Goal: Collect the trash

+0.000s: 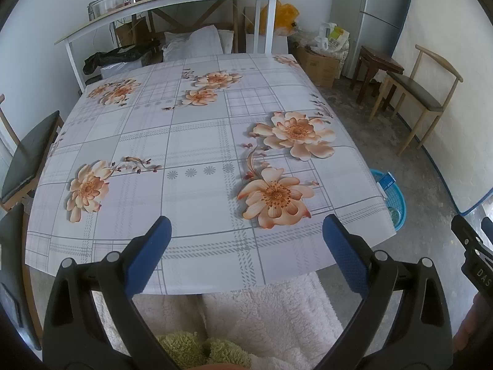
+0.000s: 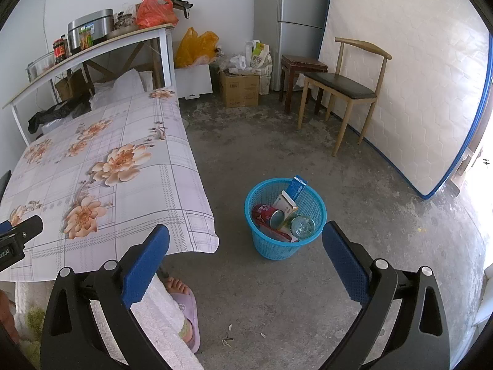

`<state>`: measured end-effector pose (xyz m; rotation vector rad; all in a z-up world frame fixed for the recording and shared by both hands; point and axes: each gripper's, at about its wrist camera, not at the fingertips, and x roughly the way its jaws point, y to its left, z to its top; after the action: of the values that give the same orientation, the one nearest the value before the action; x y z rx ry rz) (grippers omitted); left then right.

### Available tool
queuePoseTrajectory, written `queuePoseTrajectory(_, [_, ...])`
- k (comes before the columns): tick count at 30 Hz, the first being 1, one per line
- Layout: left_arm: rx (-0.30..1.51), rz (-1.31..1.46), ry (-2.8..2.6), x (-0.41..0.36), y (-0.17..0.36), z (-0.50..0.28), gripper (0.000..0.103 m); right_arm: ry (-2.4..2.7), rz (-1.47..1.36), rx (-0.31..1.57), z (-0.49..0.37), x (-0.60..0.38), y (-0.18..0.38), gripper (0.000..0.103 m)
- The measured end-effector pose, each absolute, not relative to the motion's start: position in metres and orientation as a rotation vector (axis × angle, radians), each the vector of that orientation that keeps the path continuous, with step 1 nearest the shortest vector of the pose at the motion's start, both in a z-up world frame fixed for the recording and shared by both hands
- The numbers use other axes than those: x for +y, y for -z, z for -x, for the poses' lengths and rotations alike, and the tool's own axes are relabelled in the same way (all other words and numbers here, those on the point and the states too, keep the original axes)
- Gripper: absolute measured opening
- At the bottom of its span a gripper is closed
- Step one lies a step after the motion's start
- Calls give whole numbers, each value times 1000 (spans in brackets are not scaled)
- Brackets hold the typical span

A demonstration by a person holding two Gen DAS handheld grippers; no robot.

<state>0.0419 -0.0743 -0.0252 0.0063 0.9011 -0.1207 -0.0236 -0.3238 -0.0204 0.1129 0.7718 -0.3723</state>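
The trash is sitting in the blue basket (image 2: 285, 219) on the concrete floor (image 2: 308, 154), just beside the near corner of the surface (image 2: 129, 191): a blue-and-white carton (image 2: 296, 188) is standing tallest against the far wall of the basket, a pale box (image 2: 285, 205) is leaning below it, a red wrapper (image 2: 262, 212) is lying to the left, and a clear bottle (image 2: 303, 226) is pointing its base upward near the front rim; the flowered cloth is showing no loose litter in either view, so the collecting is looking close to done, in my judgement; the right gripper (image 2: 246, 248) is hovering above the floor with its jaws spread wide and holding nothing, the basket lying just ahead between the blue pads; the left gripper (image 1: 246, 237) is hanging over the near edge of the surface (image 1: 185, 141), jaws likewise wide apart and empty; a few small scraps (image 2: 229, 337), perhaps seed husks, are lying on the floor near the person's slippered foot (image 2: 185, 308), and those may be what is left; to finish well, the right gripper would be wise to come down low and level on the scraps, closing gently, since such thin bits are likely to slip from broad pads; a chair (image 2: 345, 86) and a fridge (image 2: 295, 24) are standing well apart by the far wall.
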Motion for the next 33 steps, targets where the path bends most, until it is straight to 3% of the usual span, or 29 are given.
queuePoseTrajectory(33, [901, -7, 119, -75, 25, -42, 95, 372, -113, 771, 24, -324, 21, 96])
